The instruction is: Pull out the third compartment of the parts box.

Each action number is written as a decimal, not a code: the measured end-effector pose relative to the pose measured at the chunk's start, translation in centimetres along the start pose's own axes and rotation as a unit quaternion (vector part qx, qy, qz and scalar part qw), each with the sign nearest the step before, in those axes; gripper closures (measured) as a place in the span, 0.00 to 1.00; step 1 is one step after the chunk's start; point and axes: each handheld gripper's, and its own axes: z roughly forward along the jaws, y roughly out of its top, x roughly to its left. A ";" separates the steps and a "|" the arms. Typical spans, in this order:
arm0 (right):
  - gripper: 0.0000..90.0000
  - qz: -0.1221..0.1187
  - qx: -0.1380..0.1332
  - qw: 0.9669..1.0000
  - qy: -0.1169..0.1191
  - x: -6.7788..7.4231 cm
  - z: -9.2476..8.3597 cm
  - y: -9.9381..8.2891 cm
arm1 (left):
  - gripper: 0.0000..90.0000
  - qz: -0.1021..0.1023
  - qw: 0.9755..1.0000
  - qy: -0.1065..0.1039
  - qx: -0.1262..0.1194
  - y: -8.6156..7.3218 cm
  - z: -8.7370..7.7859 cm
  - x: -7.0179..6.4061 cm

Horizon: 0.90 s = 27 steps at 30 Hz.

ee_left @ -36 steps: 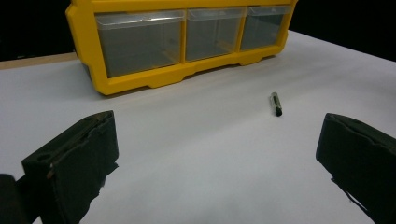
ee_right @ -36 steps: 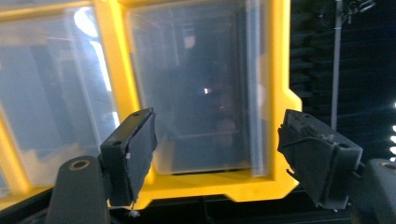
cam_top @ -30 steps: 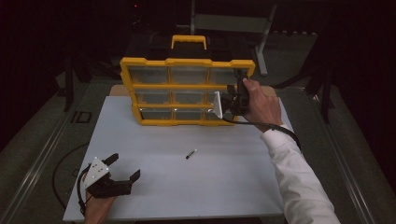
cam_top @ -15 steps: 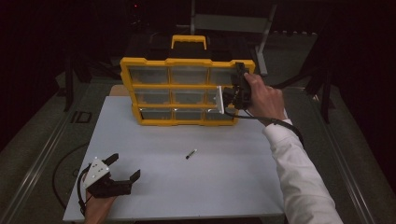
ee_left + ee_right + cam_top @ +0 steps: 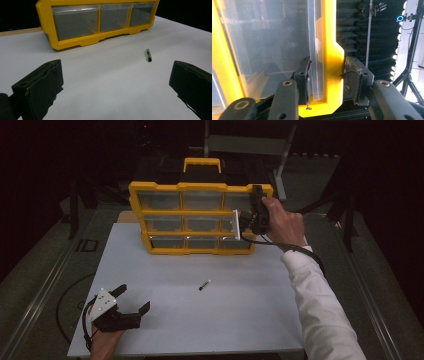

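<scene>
While the right gripper [image 5: 325, 80] has just been closing its jaws around the right edge of the yellow organizer [image 5: 165, 214], which stands upright at the back of the table [image 5: 250, 320], the pads look about seated on the frame. Moving or steadying the case seems only begun. Near the table's front, the left gripper [image 5: 134, 301] rests released, and a small pen-like stick [image 5: 204, 284] lies untouched.

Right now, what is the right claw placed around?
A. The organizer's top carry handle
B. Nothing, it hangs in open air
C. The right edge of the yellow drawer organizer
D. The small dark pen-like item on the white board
C: the right claw straddles the yellow frame at the right edge of the yellow drawer organizer, its jaws having just been closing on it.
</scene>
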 end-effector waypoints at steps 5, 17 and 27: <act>0.61 -0.012 -0.003 1.000 -0.005 0.0 0.0 0.0 | 0.00 0.002 1.000 0.001 0.002 0.0 0.1 0.0; 0.62 -0.010 -0.006 1.000 -0.015 0.1 -0.4 -0.2 | 0.00 -0.001 1.000 0.001 0.000 0.0 0.0 0.0; 0.74 -0.027 -0.014 1.000 -0.003 0.0 -1.7 -0.2 | 0.00 0.001 1.000 0.000 0.002 0.0 0.0 0.0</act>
